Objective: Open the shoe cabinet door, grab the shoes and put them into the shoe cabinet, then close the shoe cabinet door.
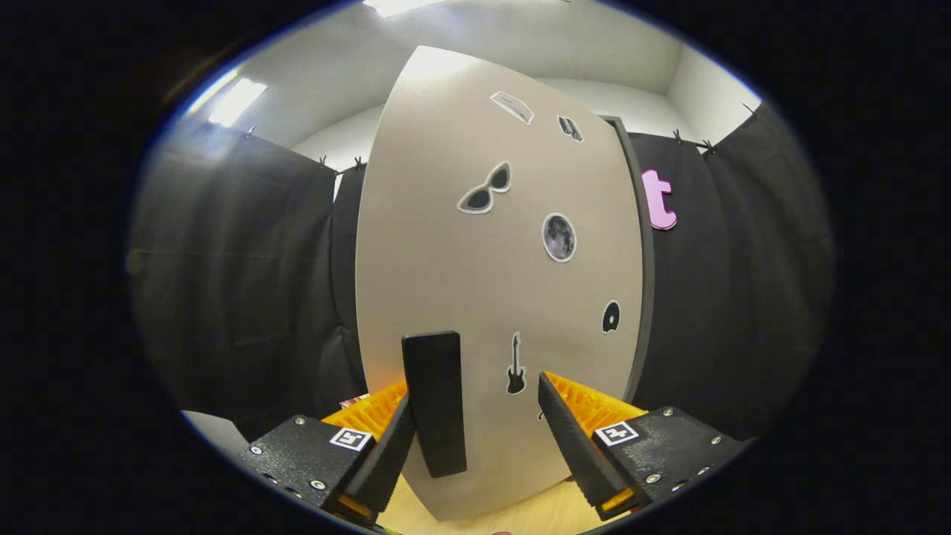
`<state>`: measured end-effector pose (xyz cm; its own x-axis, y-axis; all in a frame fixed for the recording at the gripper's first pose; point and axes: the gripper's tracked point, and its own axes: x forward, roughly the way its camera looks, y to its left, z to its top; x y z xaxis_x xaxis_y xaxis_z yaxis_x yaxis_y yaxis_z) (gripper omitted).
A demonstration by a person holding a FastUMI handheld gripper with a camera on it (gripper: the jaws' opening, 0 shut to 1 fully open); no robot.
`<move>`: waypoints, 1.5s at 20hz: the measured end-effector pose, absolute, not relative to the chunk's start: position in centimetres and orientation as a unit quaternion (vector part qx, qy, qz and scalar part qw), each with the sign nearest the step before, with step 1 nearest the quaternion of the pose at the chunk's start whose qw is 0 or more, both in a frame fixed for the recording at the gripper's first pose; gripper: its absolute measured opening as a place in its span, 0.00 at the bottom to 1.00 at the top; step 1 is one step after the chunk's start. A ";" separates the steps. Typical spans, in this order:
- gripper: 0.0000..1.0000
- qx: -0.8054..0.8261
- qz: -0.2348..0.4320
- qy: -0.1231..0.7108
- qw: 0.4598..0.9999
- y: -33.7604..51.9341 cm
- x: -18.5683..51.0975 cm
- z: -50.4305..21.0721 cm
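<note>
Gripper [475,438] is spread wide right now, fingers apart and holding nothing. The door's black handle [435,401] sits between them, tucked right up against the left finger [386,453], maybe touching it, hard to say. The right finger [576,446] is well clear of it.

So I'm on step one, opening the shoe cabinet door [498,297]. The door stands dead ahead at 12 o'clock, upright on the pale wooden surface [520,516], its face towards me, a bunch of stickers [559,237] scattered over it from 12 round to 2 o'clock. Can't tell whether it's cracked open yet or fully shut.

The handle is a flat bar with its long axis running up and down, tilted just a touch, top end toward 12 and bottom toward 6.

My guess for the next move: nudge over toward 9 o'clock so the handle is centred, then squeeze both fingers onto it across its narrow width and pull. As it stands, closing would drag it off-centre.
</note>
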<state>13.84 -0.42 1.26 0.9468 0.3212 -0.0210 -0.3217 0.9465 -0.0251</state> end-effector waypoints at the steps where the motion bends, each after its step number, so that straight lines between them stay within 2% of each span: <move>1: 0.94 -0.016 0.160 0.007 0.987 0.1 14.4 1.3; 30: 0.94 -0.013 0.064 -0.008 0.998 9.0 27.7 0.4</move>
